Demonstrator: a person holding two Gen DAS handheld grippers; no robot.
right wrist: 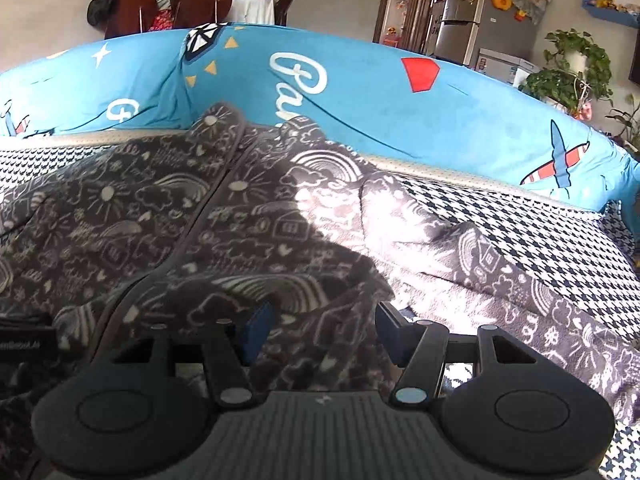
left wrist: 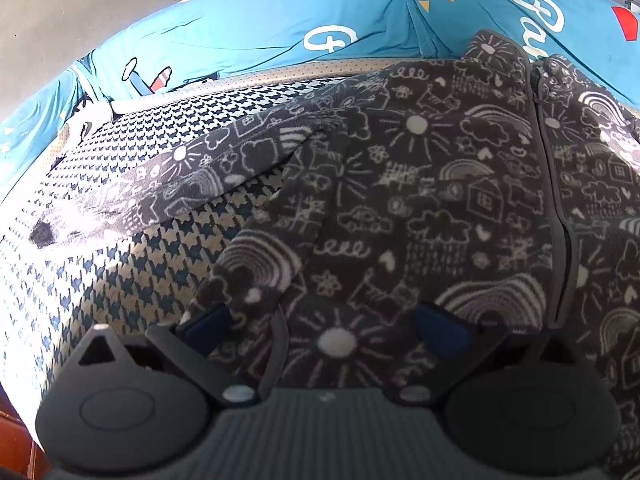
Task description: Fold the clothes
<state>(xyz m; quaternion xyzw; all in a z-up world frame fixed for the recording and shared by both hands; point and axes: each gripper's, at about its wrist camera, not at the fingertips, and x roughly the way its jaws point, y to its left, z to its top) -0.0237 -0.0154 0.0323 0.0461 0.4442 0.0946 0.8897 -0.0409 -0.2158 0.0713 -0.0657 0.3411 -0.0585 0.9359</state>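
Grey fleece jacket (left wrist: pixel 420 200) lies spread on the houndstooth cover (left wrist: pixel 132 264), zip up, collar toward the blue cushion (left wrist: pixel 280 28) behind it. Left gripper (left wrist: pixel 328 328) at the jacket's near hem, fingers (left wrist: pixel 208 326) apart with fleece bunched between them; can't tell if pinched. Right gripper (right wrist: pixel 320 332) also at the near hem, fingers half open over fleece, not clamped
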